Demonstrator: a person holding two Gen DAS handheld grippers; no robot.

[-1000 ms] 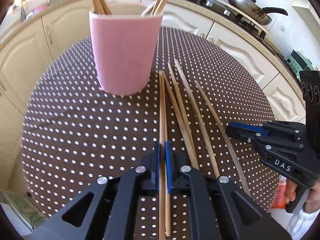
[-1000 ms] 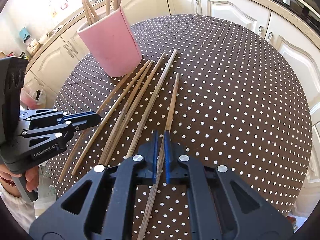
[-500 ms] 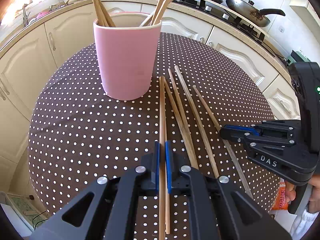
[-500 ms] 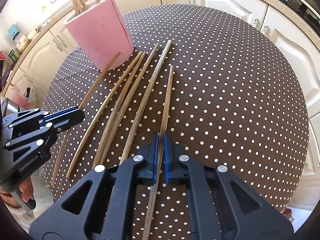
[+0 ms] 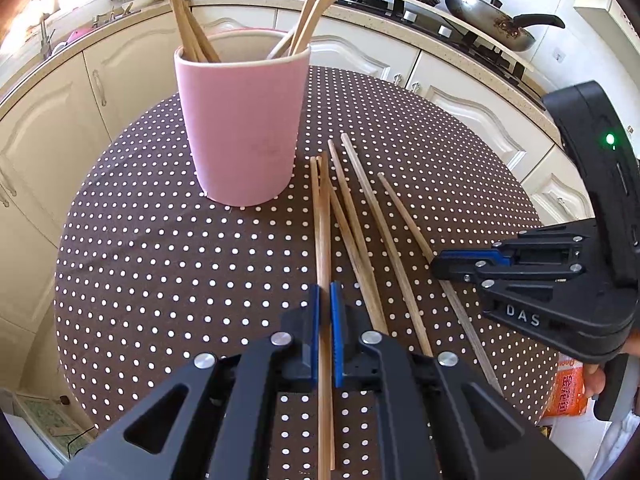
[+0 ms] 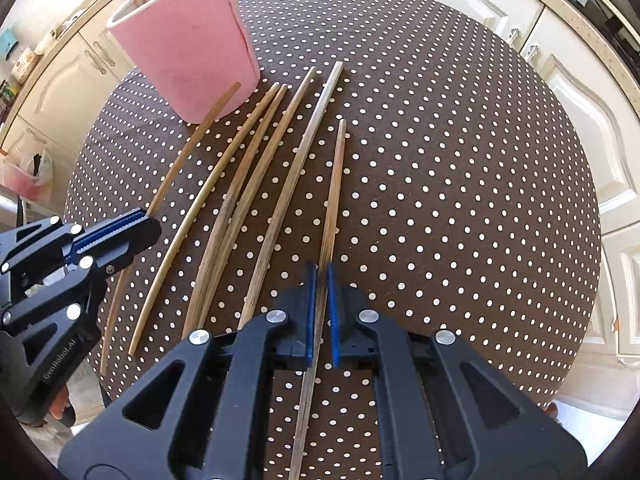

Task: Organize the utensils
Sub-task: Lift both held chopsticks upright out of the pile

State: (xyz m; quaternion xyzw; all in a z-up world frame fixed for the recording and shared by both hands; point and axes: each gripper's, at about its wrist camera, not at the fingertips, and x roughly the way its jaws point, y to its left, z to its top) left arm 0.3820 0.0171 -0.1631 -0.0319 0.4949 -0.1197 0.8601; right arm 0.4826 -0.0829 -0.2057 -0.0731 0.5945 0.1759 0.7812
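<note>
A pink cup [image 5: 242,128] with several chopsticks standing in it sits on the round brown polka-dot table [image 5: 160,264]; it also shows in the right wrist view [image 6: 188,40]. Several wooden chopsticks [image 6: 240,184] lie loose on the cloth beside the cup. My left gripper [image 5: 324,292] is shut on one chopstick [image 5: 322,216], lifted above the table and pointing towards the cup. My right gripper [image 6: 322,276] is shut on the rightmost chopstick [image 6: 334,192], also raised. Each gripper shows in the other's view: the right one [image 5: 472,260] and the left one [image 6: 120,232].
Cream kitchen cabinets [image 5: 52,120] curve around the table. A hob with a frying pan [image 5: 488,24] is on the counter behind. An orange packet [image 5: 568,392] lies below the table's edge on the right.
Both grippers have risen and drawn back with their chopsticks held. The cup and table look farther off in the left wrist view. The held chopsticks have lifted off the cloth.
</note>
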